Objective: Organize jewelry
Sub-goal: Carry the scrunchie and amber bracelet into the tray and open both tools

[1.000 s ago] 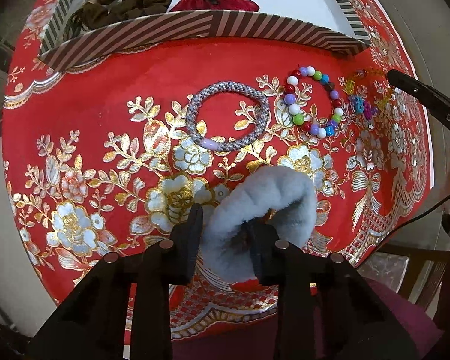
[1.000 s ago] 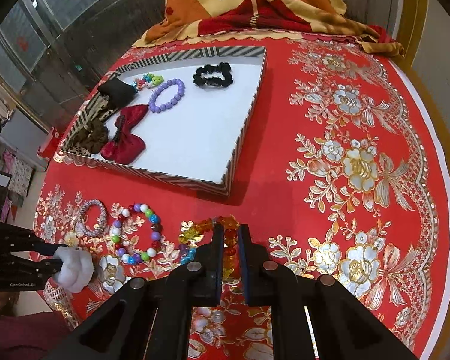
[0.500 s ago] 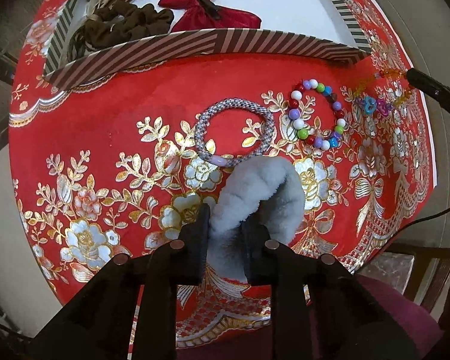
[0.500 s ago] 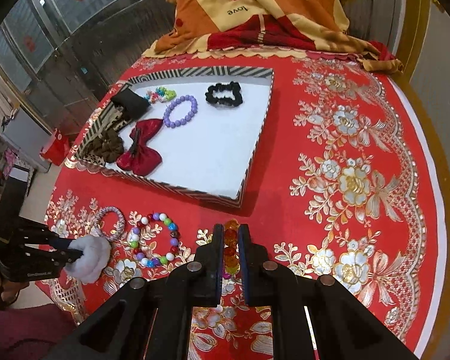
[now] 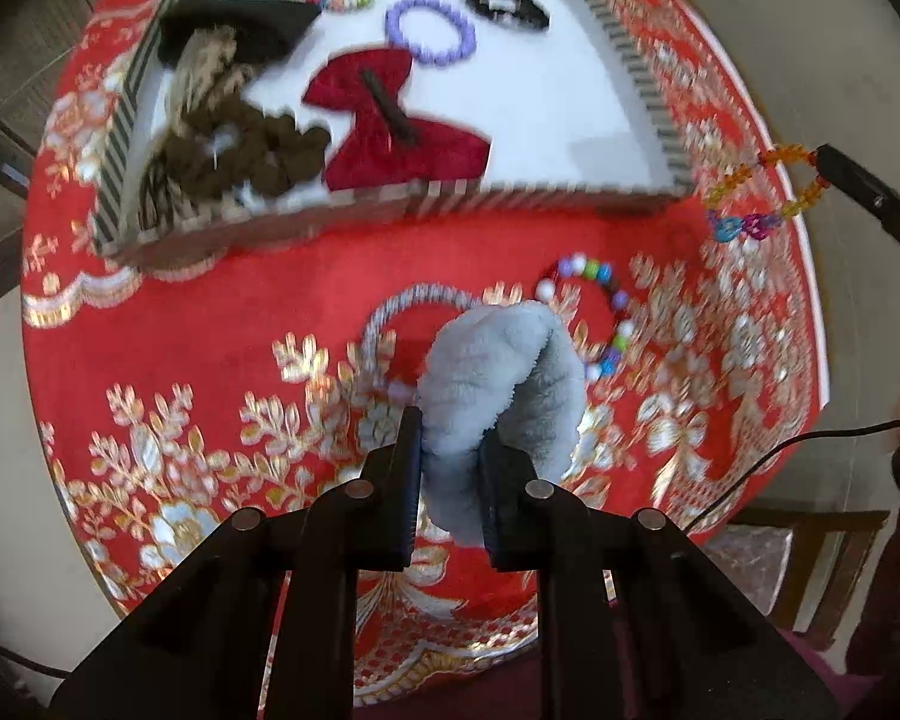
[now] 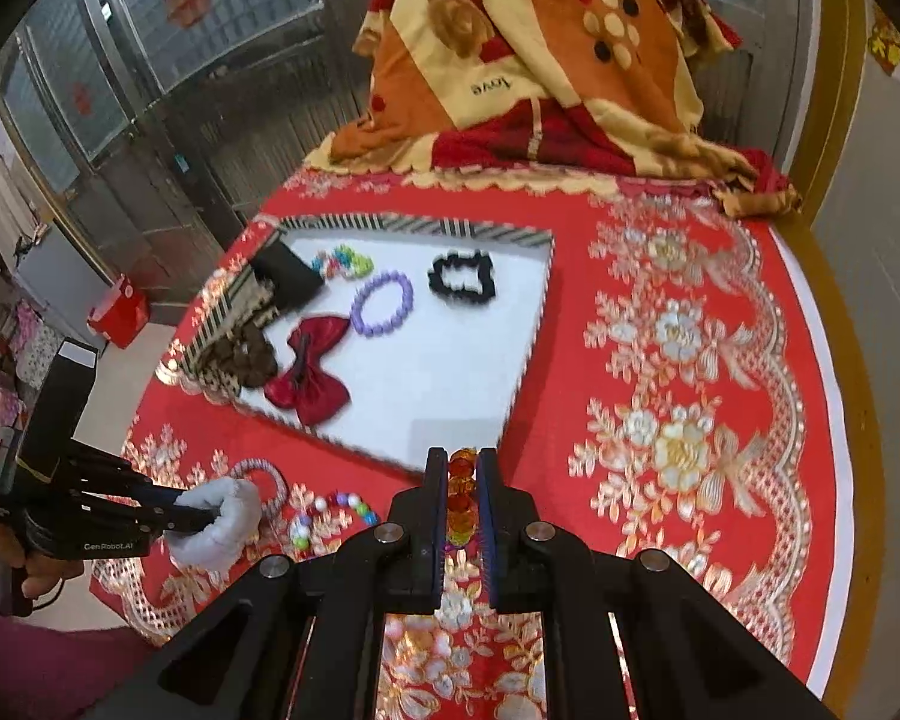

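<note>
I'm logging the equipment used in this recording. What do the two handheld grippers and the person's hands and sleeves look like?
Both grippers are matte black plastic with flat parallel fingers and round silver pins on the linkage. The left gripper carries white "GenRobot.AI" lettering on its body; the bare left hand shows below it, beside a maroon sleeve. A thin black cable trails by the table edge. The right gripper has blue-edged pads.

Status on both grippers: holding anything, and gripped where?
Left gripper pinches the fluffy grey scrunchie across one side of its loop. Right gripper is shut on the orange beaded bracelet, clamping a short stretch of its beads.
</note>
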The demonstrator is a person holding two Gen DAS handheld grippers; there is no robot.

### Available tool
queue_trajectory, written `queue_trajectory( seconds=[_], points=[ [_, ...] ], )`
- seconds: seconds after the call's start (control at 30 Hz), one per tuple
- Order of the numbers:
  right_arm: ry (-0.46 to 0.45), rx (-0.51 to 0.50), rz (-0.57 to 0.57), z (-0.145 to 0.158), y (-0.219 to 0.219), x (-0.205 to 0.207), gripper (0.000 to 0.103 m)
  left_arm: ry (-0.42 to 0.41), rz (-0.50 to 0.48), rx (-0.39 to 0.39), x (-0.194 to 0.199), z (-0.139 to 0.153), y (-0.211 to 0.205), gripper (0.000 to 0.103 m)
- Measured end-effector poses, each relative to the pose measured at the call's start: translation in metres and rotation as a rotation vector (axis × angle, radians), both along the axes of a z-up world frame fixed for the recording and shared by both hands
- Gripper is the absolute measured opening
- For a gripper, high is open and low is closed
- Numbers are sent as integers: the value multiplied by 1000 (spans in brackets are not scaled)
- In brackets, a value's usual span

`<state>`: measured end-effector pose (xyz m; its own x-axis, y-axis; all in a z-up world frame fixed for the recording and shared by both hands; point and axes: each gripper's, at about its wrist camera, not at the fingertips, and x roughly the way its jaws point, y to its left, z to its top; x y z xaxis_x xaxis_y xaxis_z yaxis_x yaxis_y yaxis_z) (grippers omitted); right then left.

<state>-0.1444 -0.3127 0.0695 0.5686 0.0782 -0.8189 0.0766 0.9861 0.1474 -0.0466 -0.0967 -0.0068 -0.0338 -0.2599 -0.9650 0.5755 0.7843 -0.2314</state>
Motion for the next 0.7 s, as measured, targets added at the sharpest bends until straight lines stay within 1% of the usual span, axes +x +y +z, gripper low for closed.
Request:
queue_trajectory(
  seconds=[0.13,0.3,0.4,0.5,0.6,0.63,0.7],
  points=[
    [-37,2,7,12,1,17,9,-38,17,-49,18,22,-9,15],
    [-55,18,23,14,6,48,9,-91,53,-97,42,35,-34,15],
    [-56,27,23,9,9,67,9,-108,83,-91,59,29,-53,15],
    [-50,63,11,-2,9,89,9,-96,119,-75,75,16,-67,15],
    [-16,89,-8,-22,0,112,9,-86,148,-50,87,1,-75,15],
    [7,110,-21,-33,-6,120,9,-80,154,-43,90,-3,-77,15],
    [45,121,-40,-50,-16,130,9,-70,162,-32,95,-13,-82,15]
  ],
)
